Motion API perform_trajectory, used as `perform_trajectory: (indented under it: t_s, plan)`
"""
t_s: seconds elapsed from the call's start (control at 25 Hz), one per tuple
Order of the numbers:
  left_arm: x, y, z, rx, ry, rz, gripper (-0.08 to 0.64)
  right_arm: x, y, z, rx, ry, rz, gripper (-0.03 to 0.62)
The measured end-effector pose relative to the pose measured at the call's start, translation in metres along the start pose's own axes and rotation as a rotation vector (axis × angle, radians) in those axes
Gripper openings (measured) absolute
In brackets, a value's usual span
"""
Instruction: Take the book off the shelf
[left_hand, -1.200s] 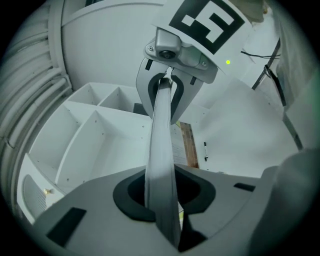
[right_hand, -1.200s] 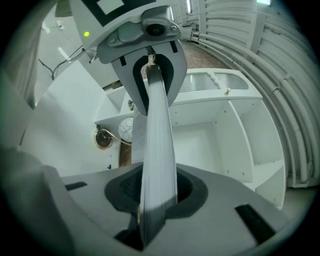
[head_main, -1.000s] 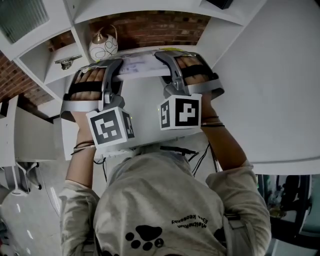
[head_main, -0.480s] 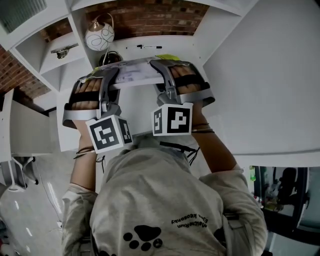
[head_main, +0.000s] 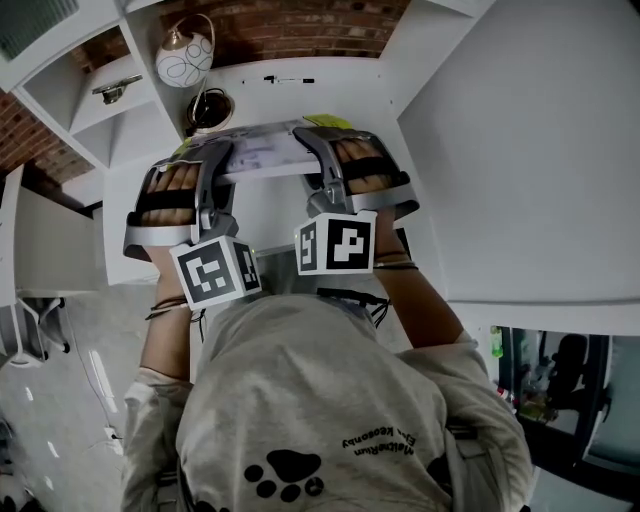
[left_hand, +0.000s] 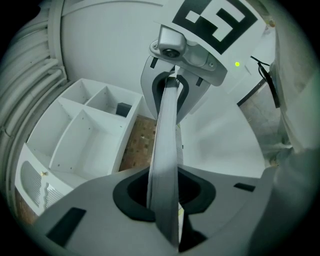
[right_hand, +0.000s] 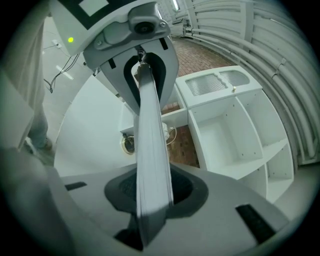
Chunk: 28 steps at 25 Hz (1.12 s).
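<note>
Here, a person holds a thin book clear of the furniture, a two-jaw tool in each hand. At left, the left gripper is clamped on one short end of the book. At right, the right gripper pinches the other end, pads pressed on both covers. The book hangs in the air between them, in front of the white shelf unit and apparently touching none of it. Its long axis runs side to side across the person's front, roughly level, with the broad face turned up. It looks light and fairly stiff, though a slim volume may sag or slide on smooth covers, so a deep hold at both ends seems safest.
</note>
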<state>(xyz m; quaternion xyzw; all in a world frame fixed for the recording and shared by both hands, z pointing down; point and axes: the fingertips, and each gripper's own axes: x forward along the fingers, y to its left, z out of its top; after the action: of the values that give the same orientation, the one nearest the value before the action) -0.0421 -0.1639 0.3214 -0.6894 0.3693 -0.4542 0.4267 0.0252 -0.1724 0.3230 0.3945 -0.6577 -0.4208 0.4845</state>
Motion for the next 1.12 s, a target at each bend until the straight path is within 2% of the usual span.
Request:
perform_trajectory:
  t_s: [0.36,0.68,1.12]
  plan:
    - [-0.036,-0.036,0.05,-0.014,0.051,-0.005,0.083,-0.056,0.024,-0.031,0.002,-0.049,0.026,0.091]
    - [-0.075,-0.074,0.078,-0.012,0.102,-0.005,0.084,-0.103,0.057,-0.043,0.019,-0.098,0.041,0.091]
    - [-0.086,-0.095,0.098,0.016,0.073,-0.034,0.084,-0.126,0.075,-0.059,0.062,-0.074,0.044,0.094]
